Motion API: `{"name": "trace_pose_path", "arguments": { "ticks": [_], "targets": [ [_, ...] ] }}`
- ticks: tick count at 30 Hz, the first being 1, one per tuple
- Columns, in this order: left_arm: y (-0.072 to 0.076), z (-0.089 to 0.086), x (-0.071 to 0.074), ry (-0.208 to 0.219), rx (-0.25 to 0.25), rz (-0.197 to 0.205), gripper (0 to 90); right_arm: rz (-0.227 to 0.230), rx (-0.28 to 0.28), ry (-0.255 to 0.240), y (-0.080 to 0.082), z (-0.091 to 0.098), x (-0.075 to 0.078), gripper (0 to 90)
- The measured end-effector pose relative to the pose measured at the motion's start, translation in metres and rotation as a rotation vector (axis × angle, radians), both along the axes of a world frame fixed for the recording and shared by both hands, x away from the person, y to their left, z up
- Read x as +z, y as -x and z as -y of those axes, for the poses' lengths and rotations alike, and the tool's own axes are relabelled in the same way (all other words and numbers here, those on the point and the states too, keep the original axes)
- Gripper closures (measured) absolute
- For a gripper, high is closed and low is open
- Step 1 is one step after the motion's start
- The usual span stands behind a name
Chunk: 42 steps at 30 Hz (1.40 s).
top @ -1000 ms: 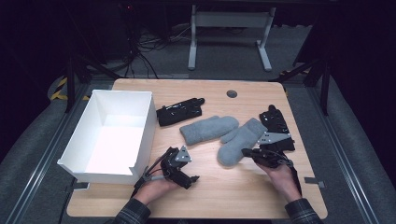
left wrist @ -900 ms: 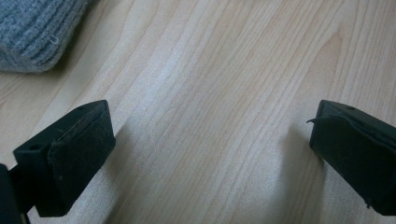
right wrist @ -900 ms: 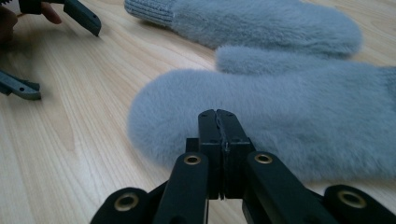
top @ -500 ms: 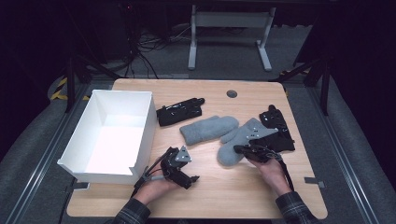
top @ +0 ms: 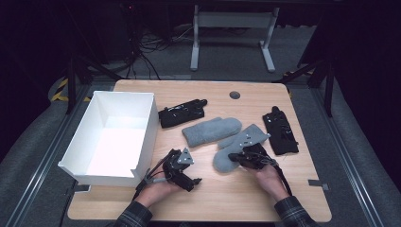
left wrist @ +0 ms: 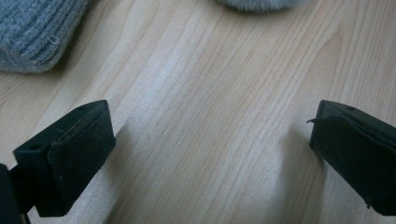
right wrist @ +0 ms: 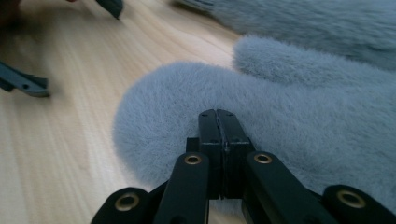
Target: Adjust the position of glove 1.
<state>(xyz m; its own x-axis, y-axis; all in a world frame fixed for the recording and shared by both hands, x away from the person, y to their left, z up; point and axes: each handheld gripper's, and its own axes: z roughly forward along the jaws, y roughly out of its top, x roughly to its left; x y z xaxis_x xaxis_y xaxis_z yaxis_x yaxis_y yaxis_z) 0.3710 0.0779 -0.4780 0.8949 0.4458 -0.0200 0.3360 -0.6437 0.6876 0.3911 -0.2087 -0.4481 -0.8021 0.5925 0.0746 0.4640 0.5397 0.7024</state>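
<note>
Leftward across the counter (top: 283, 198) came the right gripper (right wrist: 217, 116); its closed fingers (right wrist: 208, 140), nothing between them, now press against the rounded end of the near grey mitten (right wrist: 289, 135). Left gripper (left wrist: 210, 154) rests wide open over bare wood.
</note>
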Motion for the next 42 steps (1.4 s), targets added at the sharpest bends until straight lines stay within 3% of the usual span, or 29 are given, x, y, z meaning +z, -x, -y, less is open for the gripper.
{"name": "trace_pose_path", "arguments": {
  "ticks": [16,21,25,27,30,34,39,42],
  "targets": [
    [0.0,0.0,0.0,-0.001,-0.001,0.001,0.3,-0.015,0.104,-0.008,0.017,-0.037,-0.001,90.0],
    [0.0,0.0,0.0,0.0,0.0,0.0,0.3,-0.005,0.107,-0.014,0.018,-0.037,0.002,90.0],
    [0.001,0.001,0.002,-0.01,0.009,-0.002,1.0,0.027,0.06,-0.038,0.012,-0.019,0.014,90.0],
    [0.002,0.001,0.008,-0.018,0.021,-0.003,15.0,0.042,0.017,-0.037,0.006,-0.004,0.018,90.0],
    [0.007,0.003,0.016,-0.059,0.065,0.036,31.7,0.067,-0.038,-0.034,-0.001,0.016,0.024,90.0],
    [0.013,0.003,0.028,-0.016,0.059,0.038,55.4,0.087,-0.101,-0.034,-0.011,0.04,0.029,90.0],
    [0.013,0.01,0.038,0.069,0.005,-0.023,84.7,0.091,-0.179,-0.03,-0.025,0.066,0.029,90.0],
    [0.015,0.019,0.041,0.096,-0.038,-0.039,89.9,0.094,-0.206,-0.02,-0.033,0.074,0.028,90.0]
  ]
}}
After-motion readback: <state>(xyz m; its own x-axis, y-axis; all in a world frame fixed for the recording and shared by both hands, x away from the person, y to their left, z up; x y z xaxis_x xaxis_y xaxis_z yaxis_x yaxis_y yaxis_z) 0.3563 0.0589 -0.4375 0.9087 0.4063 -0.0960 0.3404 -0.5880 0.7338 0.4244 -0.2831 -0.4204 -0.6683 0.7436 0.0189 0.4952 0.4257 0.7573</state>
